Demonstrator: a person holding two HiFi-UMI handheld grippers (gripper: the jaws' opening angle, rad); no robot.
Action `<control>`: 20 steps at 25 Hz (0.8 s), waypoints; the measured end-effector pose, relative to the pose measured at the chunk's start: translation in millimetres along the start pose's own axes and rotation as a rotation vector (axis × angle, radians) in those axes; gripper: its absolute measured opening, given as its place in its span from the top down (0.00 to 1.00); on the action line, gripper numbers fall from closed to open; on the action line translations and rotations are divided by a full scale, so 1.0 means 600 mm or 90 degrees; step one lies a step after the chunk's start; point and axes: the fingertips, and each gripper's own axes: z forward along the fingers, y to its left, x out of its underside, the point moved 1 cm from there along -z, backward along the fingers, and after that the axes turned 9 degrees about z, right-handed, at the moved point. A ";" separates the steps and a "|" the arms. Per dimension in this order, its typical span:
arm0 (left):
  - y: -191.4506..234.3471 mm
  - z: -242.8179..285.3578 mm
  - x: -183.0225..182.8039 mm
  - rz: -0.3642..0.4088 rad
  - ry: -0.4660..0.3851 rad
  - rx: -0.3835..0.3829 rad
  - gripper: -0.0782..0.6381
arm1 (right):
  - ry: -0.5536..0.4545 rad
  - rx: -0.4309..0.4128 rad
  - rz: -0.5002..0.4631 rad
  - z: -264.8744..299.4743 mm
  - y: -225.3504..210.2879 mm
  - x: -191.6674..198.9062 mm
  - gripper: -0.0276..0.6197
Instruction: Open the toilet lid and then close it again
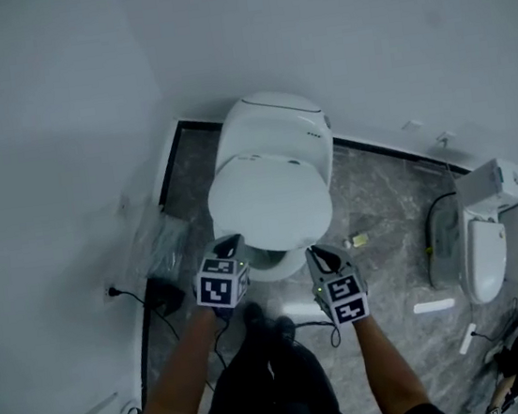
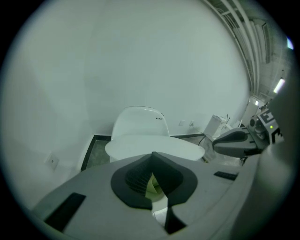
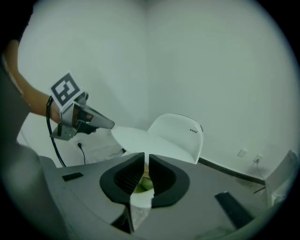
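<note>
Right gripper [image 3: 146, 159] had its jaws drawn to a narrow slit with nothing pinched; left gripper [image 2: 152, 157] had its tips together, also empty. The toilet lid [image 1: 268, 200] lay low over the bowl [image 1: 281, 265], straight ahead of both grippers, with its long axis running away toward the wall. The left gripper looked nearer, at the lid's left front rim, but contact was unclear. Counted two grippers, one lid here, and at least two other toilets [image 1: 484, 247] along the wall to the right.
</note>
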 end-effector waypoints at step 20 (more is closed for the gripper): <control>-0.014 0.023 0.163 -0.033 0.026 -0.046 0.88 | 0.073 -0.074 0.135 0.093 0.015 0.148 0.94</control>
